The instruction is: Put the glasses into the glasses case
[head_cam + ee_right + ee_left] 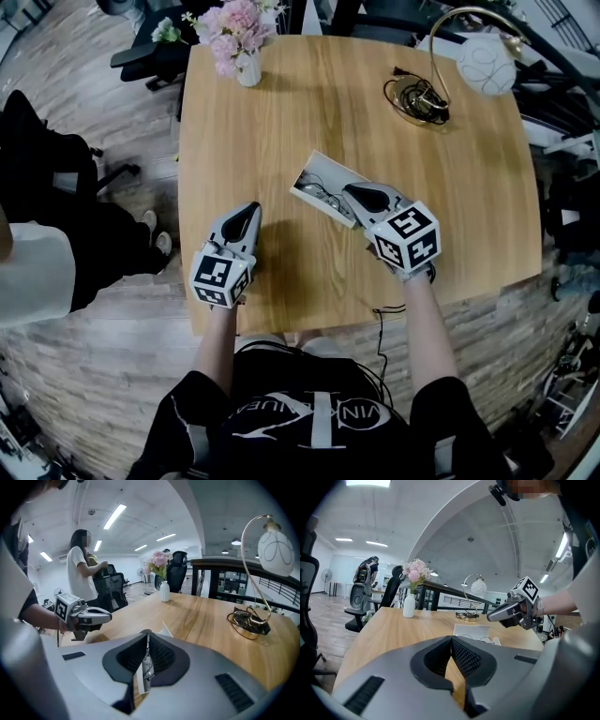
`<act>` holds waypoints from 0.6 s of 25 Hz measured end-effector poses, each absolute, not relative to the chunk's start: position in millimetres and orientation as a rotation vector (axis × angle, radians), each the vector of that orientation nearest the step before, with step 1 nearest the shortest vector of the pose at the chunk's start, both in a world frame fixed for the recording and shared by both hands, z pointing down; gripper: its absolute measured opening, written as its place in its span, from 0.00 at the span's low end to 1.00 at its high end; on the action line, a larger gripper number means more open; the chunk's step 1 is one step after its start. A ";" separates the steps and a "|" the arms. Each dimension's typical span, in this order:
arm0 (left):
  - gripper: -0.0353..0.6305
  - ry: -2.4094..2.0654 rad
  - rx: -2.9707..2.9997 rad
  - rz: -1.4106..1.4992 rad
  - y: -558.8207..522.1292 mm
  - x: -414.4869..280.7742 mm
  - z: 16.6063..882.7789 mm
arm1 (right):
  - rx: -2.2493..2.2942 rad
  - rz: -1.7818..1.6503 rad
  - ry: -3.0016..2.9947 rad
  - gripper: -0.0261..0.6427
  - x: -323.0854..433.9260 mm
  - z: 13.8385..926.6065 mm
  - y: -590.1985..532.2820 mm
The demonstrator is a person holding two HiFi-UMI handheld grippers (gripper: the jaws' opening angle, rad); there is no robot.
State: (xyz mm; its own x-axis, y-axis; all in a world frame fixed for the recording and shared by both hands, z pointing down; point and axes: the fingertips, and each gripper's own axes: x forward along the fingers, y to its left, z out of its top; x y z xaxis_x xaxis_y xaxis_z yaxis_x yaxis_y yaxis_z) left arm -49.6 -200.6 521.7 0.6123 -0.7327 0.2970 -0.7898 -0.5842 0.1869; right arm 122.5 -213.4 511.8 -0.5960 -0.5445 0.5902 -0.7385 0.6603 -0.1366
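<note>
A white glasses case (314, 172) lies open in the middle of the wooden table (281, 122), with the thin-framed glasses (324, 195) at its near edge. My right gripper (350, 191) hangs just above that edge, tilted down. In the right gripper view its jaws are closed on a thin wire part of the glasses (147, 667), and a corner of the case (165, 631) shows beyond them. My left gripper (253, 208) hovers to the left of the case, shut and holding nothing. The left gripper view shows the case (471, 630) ahead and the right gripper (491, 617) above it.
A white vase of pink flowers (246, 64) stands at the table's far left. A curved lamp with a white globe (486, 64) and its coiled base (418, 99) sit at the far right. A person (28, 272) stands left of the table, near office chairs.
</note>
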 end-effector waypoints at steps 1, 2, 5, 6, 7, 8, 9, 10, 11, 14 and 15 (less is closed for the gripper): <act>0.08 -1.235 2.543 0.270 -200.5 -49.3 520.4 | 1.017 0.514 -2.377 0.09 124.5 509.0 -212.7; 0.08 -1.235 2.545 0.270 -200.3 -49.0 519.2 | 1.038 0.519 -2.387 0.09 126.3 506.5 -211.9; 0.08 -1.236 2.553 0.268 -199.6 -48.5 515.0 | 1.093 0.526 -2.409 0.08 131.2 500.0 -208.5; 0.08 -1.236 2.556 0.266 -199.5 -48.3 513.4 | 1.108 0.526 -2.414 0.08 132.8 498.0 -207.3; 0.08 -1.237 2.558 0.265 -199.5 -48.3 511.9 | 1.122 0.526 -2.421 0.08 134.2 496.1 -206.4; 0.08 -1.239 2.559 0.264 -199.7 -48.4 510.4 | 1.136 0.528 -2.428 0.08 135.4 494.3 -205.6; 0.08 -1.241 2.561 0.263 -199.9 -48.8 509.0 | 1.149 0.530 -2.436 0.08 136.3 492.4 -205.0; 0.08 -1.244 2.562 0.261 -200.3 -49.2 507.7 | 1.160 0.532 -2.443 0.08 137.1 490.5 -204.4; 0.08 -1.247 2.562 0.259 -200.5 -49.5 506.3 | 1.171 0.531 -2.449 0.08 137.9 488.6 -203.7; 0.08 -1.256 2.562 0.254 -199.8 -50.2 501.3 | 1.200 0.513 -2.455 0.08 140.2 483.0 -200.6; 0.08 -1.260 2.562 0.253 -199.4 -50.6 499.4 | 1.210 0.506 -2.456 0.08 140.7 481.1 -199.7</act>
